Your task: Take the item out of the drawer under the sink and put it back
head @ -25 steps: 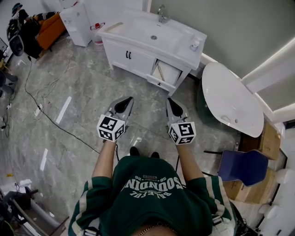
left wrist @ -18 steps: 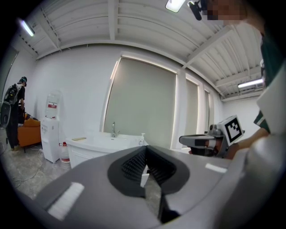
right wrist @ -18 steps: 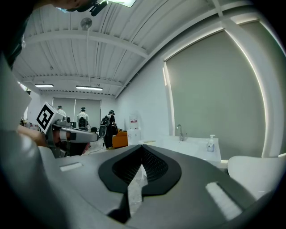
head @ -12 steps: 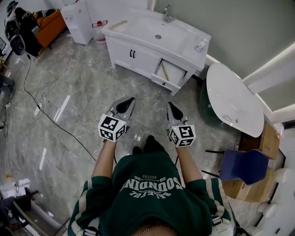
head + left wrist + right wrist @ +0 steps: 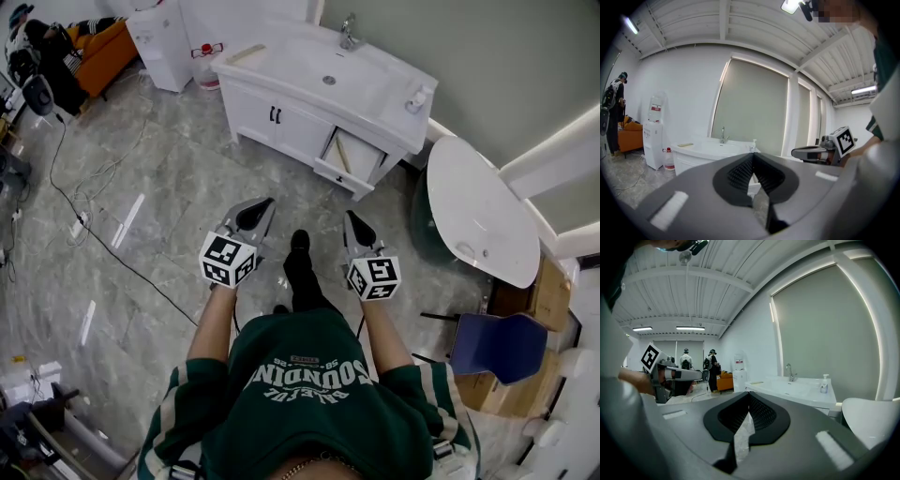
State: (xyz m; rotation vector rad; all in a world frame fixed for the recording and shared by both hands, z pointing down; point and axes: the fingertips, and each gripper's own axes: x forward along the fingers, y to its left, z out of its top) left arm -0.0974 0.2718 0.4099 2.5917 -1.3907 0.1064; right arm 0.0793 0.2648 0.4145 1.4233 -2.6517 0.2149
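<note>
A white sink cabinet stands ahead on the grey floor, with its right-hand drawer pulled open; what lies inside I cannot make out. My left gripper and right gripper are held side by side at about waist height, well short of the cabinet, both pointing at it. Each one is shut with nothing between its pads. In the left gripper view the jaws meet in front of the cabinet. In the right gripper view the jaws are closed too, with the basin beyond.
A soap bottle and a tap sit on the sink top. A round white table and a blue chair are at the right. A water dispenser stands at the left. A black cable crosses the floor. People stand far off.
The person has stepped towards the cabinet, one foot now forward between the grippers. Both grippers moved ahead with the body and stayed shut.
</note>
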